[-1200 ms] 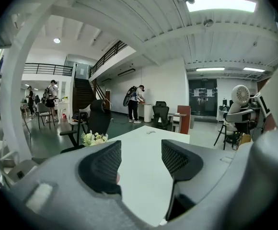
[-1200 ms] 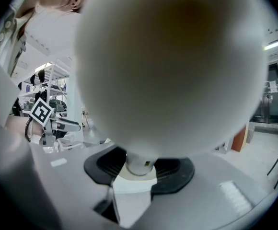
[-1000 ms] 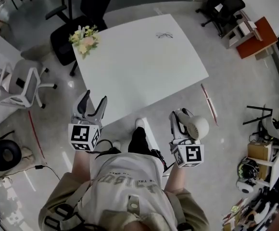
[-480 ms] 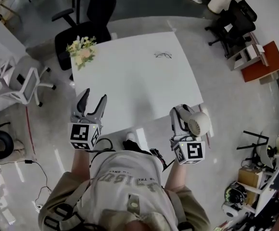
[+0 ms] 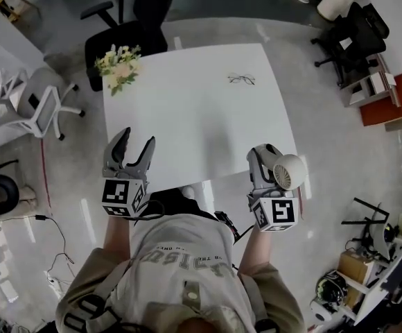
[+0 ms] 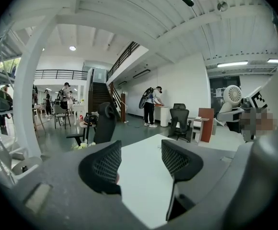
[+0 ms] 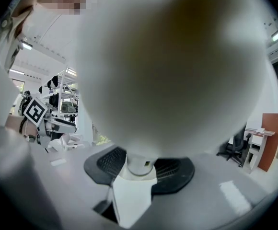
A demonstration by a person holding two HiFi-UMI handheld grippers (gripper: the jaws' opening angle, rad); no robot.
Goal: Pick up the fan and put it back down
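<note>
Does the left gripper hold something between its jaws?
No, the left gripper has its jaws apart, and only the white table shows between them.

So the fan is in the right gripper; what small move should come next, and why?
Probably carry the fan forward, over the table, before lowering it. The right gripper has its fingers closed on the fan's stem, and in the head view the fan appears just short of the table's near edge, above the floor, so releasing here seems unsafe.
</note>
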